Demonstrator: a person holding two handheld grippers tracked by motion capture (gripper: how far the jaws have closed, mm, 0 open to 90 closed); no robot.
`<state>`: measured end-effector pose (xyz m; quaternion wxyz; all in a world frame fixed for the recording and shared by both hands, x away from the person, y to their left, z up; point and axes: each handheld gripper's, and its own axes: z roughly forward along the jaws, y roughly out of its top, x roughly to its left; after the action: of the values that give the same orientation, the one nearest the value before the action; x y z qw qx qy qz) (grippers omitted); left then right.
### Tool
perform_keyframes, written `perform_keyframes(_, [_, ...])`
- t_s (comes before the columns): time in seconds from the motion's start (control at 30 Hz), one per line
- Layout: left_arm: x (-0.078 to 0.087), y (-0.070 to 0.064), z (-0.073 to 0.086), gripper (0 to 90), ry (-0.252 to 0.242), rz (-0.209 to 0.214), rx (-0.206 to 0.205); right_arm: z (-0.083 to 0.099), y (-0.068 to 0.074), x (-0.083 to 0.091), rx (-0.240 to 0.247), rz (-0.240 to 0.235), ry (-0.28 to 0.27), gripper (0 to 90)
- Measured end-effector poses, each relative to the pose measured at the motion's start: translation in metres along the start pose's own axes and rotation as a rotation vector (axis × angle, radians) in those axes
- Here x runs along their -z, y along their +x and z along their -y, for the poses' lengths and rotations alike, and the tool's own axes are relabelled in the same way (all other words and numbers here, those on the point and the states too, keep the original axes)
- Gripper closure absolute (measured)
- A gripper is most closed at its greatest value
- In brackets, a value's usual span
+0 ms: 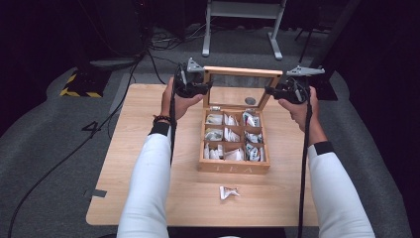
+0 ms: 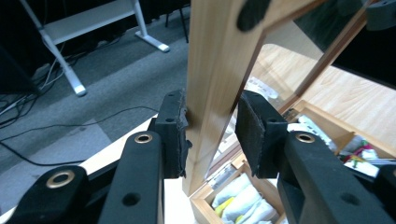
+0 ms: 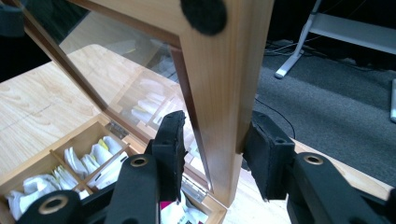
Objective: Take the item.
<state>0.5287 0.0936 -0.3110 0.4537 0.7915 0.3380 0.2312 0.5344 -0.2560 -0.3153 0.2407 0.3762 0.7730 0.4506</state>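
- Here, a wooden tea box (image 1: 234,167) sat near the middle of the light wooden desk (image 1: 148,124), its glass-paned lid (image 1: 242,74) standing upright at the far edge on its hinges.
- The left hand-held gripper (image 1: 200,90) was at the lid's left side rail; in the left gripper view its jaws straddled that rail (image 2: 212,88), one pad touching the outer face and the other pad just off the inner face, so the jaws were part open and bracketing the wood rather than squeezing it.
- The right hand-held gripper (image 1: 271,91) was at the lid's right side rail; in the right gripper view the rail (image 3: 224,93) ran between the two jaws, the outer pad against the wood and the inner pad close beside the glass edge, with a slight gap.
- The box's compartments held white tea sachets (image 1: 229,135), some with coloured print.
- A single loose sachet (image 1: 228,192) lay on the desk in front of the box, apart from it.
- A round black felt pad (image 3: 203,15) was stuck on the lid's corner.
- Both forearms wore white sleeves (image 1: 148,188).
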Motion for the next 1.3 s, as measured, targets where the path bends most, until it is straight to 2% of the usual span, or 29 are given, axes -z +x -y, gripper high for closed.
perform_keyframes(0.13, [0.003, -0.004, 0.002, 62.9, -0.002, -0.003, -0.01, 0.002, 0.001, 0.005, -0.007, -0.013, -0.009, 59.2])
perform_keyframes(0.2, [0.006, -0.005, 0.004, 62.5, -0.004, 0.009, -0.009, 0.003, 0.001, 0.008, -0.011, -0.028, -0.019, 58.8])
perform_keyframes(0.43, [0.02, -0.012, 0.009, 61.9, -0.042, 0.023, -0.009, 0.008, 0.007, 0.018, 0.017, -0.04, -0.033, 58.0])
perform_keyframes(0.87, [0.031, -0.022, 0.01, 61.8, -0.005, 0.023, -0.074, 0.012, 0.014, 0.034, 0.048, -0.073, -0.051, 57.8])
perform_keyframes(1.17, [0.035, -0.027, 0.014, 61.2, 0.013, 0.042, -0.098, 0.019, 0.016, 0.04, 0.064, -0.099, -0.054, 57.6])
perform_keyframes(1.3, [0.037, -0.03, 0.016, 60.9, 0.017, 0.035, -0.107, 0.021, 0.018, 0.043, 0.07, -0.103, -0.053, 57.2])
